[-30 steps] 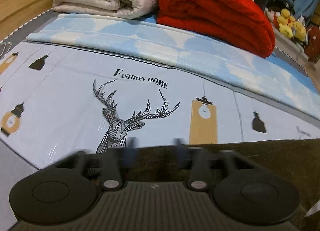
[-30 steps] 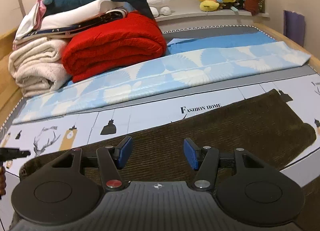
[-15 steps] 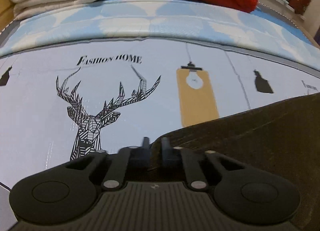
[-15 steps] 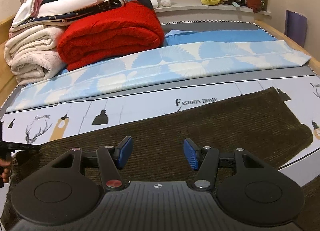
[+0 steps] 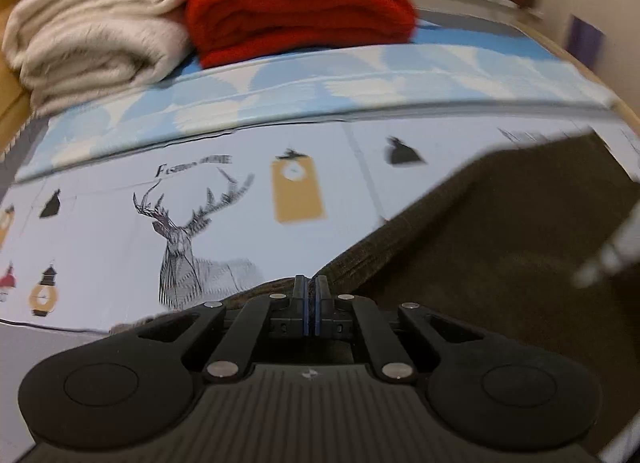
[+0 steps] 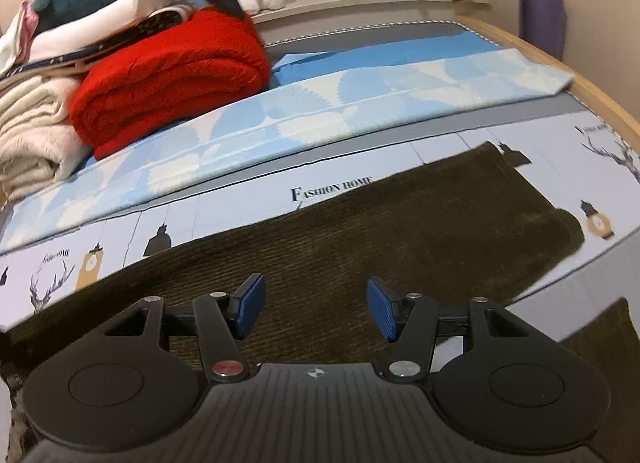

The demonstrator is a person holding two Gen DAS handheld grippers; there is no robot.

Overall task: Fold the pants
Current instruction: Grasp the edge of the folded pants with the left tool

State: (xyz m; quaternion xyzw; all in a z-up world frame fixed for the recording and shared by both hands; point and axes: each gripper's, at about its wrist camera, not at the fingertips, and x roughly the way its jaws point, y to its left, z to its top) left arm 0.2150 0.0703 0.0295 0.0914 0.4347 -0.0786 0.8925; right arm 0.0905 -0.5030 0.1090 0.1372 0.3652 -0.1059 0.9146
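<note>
Bed sheet (image 6: 400,167) with deer print carried brown pants (image 6: 380,231) laid lengthwise | left tongs (image 5: 310,295) had just closed, pinching the pants' raised edge | right tongs (image 6: 316,309) stood wide above the pants, nothing between | red blanket (image 6: 172,79) and cream blanket (image 5: 92,31) stacked behind

A folded red blanket (image 6: 168,83) lies beside cream blankets (image 5: 92,39) behind a deer-print sheet (image 5: 172,223).
</note>
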